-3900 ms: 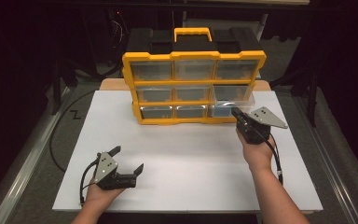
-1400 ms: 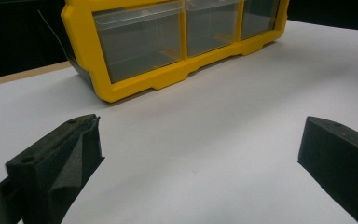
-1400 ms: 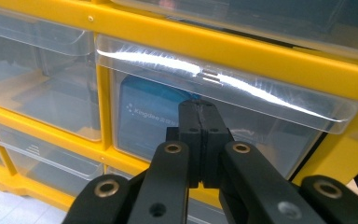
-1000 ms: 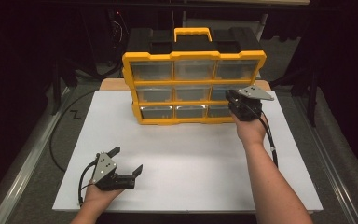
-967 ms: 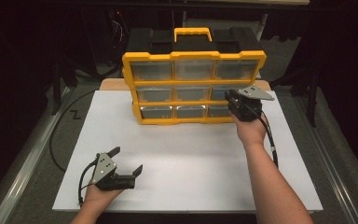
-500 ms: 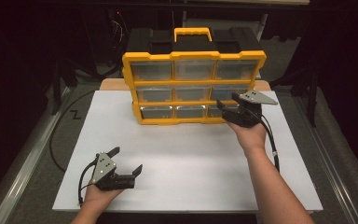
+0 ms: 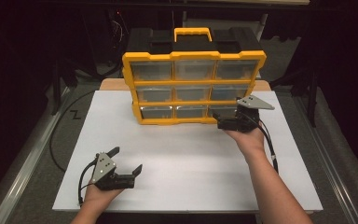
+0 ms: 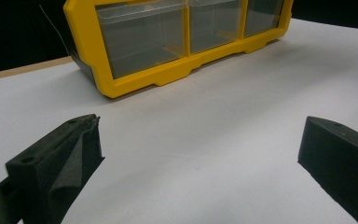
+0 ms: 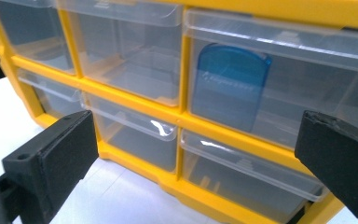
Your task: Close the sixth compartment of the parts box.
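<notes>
Desk point(image 7: 186, 172): yellow drawer cabinet point(image 7: 193, 86) stands at 12 o'clock, its rear lost in dark. Right tool point(image 7: 224, 122) at its lower-right drawers, jaws just opened wide, nothing between. Blue item point(image 9: 228, 84) blurred behind a clear drawer front. Left tool point(image 7: 126, 161) at 7 o'clock, spread, empty.

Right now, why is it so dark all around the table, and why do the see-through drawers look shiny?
High view: light falls on the white table, while the room around it stays black. Right gripper view: the clear drawers of the yellow organizer catch small white glints, and the black jaws look soft. Left gripper view: the organizer casts a faint shadow on the table.
</notes>
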### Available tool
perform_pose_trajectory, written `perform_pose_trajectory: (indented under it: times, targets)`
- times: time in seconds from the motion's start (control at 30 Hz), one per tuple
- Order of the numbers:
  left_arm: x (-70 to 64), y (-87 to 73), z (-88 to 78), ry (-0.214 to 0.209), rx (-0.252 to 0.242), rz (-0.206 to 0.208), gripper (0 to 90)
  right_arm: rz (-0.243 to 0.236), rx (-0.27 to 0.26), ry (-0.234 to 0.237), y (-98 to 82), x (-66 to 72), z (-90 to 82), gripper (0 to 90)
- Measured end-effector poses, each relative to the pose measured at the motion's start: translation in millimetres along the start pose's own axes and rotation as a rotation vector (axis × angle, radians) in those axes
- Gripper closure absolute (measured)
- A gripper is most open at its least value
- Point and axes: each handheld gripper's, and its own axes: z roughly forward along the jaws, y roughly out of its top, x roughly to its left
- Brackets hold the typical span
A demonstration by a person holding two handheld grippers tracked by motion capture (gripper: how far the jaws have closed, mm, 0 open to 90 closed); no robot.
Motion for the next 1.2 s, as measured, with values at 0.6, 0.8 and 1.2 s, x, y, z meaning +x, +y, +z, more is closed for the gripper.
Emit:
perform_pose_trajectory:
  times: [0.6, 0.8, 1.2]
  targets:
    - [0.8, 0.1, -0.1, 0.002, -0.005, -0.011, 0.4, 0.002, 0.038, 0.052, -45.5, 9.5, -21.3, 0.9]
    - [1.2, 0.0, -0.7, 0.005, -0.004, -0.017, 0.4, -0.009, 0.042, 0.063, -60.9, 13.7, -34.4, 0.9]
    - [1.6, -0.3, -0.6, 0.002, -0.006, -0.02, 0.4, -0.028, 0.008, 0.09, -89.5, 25.8, -64.8, 0.9]
